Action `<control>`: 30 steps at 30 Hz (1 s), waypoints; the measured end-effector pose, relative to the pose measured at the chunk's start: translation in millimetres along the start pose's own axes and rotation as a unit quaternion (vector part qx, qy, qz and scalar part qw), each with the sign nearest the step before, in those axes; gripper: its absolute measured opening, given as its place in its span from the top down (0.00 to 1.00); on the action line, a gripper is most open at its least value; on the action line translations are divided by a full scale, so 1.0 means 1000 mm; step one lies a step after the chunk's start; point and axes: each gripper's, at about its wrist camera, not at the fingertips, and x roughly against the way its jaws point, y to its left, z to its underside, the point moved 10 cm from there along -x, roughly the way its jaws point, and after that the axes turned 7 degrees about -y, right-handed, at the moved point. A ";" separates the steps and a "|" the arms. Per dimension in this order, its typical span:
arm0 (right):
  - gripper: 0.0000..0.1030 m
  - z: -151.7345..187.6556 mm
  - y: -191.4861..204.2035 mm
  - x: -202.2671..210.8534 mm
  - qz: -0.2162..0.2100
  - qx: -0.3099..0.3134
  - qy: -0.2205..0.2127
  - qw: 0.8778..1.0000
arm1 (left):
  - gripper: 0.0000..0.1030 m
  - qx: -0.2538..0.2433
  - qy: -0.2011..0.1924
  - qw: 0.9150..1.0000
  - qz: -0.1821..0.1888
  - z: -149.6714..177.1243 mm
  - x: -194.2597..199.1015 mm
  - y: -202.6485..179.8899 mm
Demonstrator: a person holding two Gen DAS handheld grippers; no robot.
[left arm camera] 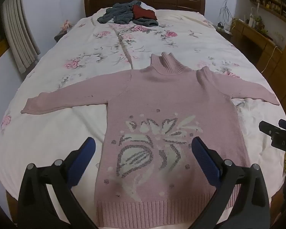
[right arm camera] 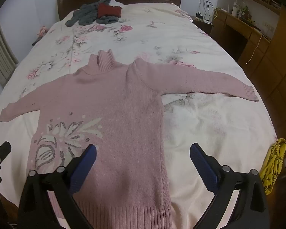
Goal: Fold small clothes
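- Left gripper [left arm camera: 143, 145] and right gripper [right arm camera: 143, 148]: jaws apart, empty, above ribbed hem.
- Pink knitted turtleneck sweater [left arm camera: 171, 99] lies flat at frame centre, long axis toward headboard, sleeves outspread.

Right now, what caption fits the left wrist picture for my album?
Open left gripper above a pink sweater spread flat on a flowery bed.

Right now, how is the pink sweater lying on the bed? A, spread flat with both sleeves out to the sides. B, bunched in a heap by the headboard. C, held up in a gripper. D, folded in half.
A: the pink sweater lies flat on the bed, front up, a sleeve stretched to each side, while the left gripper and right gripper are both open above its hem.
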 end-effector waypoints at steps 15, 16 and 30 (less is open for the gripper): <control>0.04 -0.002 0.004 -0.002 0.000 0.002 -0.002 1.000 | 0.03 0.000 0.002 1.000 -0.005 0.002 -0.001 0.003; 0.04 -0.003 0.004 -0.002 -0.001 0.002 -0.003 1.000 | 0.03 -0.001 0.002 1.000 -0.006 0.002 -0.001 0.004; 0.04 -0.003 0.003 -0.002 -0.002 0.000 -0.014 1.000 | 0.03 -0.001 0.004 1.000 -0.006 0.002 -0.001 0.003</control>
